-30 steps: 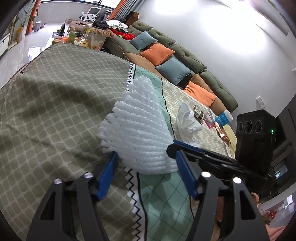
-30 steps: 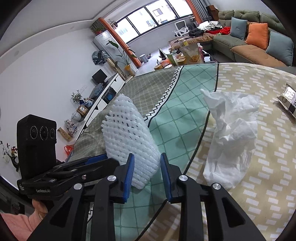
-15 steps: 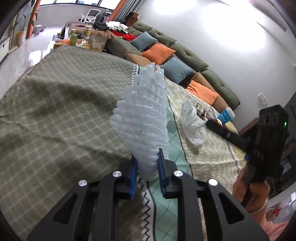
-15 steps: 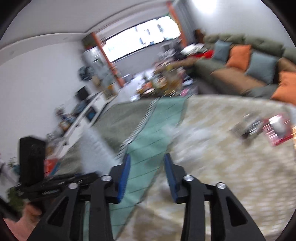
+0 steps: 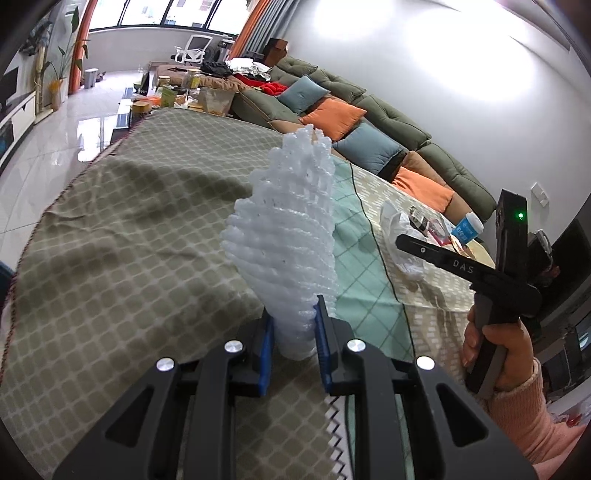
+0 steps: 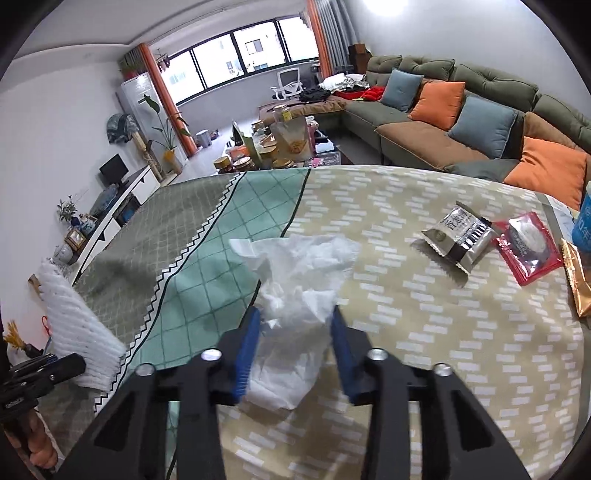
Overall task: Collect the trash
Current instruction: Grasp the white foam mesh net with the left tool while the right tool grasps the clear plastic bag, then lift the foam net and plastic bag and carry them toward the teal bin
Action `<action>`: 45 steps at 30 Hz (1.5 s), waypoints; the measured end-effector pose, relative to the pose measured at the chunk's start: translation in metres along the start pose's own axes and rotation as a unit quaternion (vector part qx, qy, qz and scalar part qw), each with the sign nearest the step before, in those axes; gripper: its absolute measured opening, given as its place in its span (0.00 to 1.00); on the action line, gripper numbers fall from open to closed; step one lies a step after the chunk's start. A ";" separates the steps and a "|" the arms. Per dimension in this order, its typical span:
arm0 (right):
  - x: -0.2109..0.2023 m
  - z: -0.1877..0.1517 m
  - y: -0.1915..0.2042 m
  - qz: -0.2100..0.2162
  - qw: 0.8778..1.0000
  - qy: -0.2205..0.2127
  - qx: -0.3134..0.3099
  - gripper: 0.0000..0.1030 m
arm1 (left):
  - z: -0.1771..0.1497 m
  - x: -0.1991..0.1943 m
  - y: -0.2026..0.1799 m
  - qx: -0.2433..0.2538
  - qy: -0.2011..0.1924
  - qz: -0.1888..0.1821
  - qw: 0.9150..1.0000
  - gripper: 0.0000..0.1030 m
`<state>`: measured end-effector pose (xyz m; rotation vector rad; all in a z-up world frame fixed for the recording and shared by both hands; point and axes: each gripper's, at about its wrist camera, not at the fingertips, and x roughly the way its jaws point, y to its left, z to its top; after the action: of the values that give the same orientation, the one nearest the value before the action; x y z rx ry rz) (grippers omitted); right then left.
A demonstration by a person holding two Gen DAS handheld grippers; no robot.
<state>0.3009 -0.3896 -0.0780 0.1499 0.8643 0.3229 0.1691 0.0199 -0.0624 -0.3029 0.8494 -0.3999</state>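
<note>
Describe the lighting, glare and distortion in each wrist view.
Left wrist view: strong fisheye bend, dark corners, a blown-out glare patch on the wall, bright windows, soft shadows on the cloth, foam net sharp. Right wrist view: same bend, overexposed windows, ceiling glare at the top edge, tissue slightly soft near the gripper.

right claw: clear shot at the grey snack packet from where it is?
Probably not yet. The right claw has the crumpled tissue between its closing jaws, so it is occupied. The grey snack packet lies unobstructed on the tablecloth beyond.
</note>
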 end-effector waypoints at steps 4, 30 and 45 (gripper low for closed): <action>-0.007 -0.001 0.000 0.004 1.000 -0.014 0.000 0.13 | -0.003 -0.008 0.003 0.003 -0.006 0.007 1.000 0.20; -0.049 -0.039 0.096 0.168 0.983 -0.038 -0.064 0.13 | -0.025 -0.057 0.010 0.008 -0.037 0.042 0.998 0.20; -0.046 -0.049 0.121 0.189 0.978 -0.032 -0.077 0.13 | -0.038 -0.076 0.009 0.016 -0.046 0.054 0.997 0.20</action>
<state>0.2094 -0.2911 -0.0446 0.1799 0.7404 0.7361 0.0965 0.0587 -0.0391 -0.2420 0.7645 -0.2960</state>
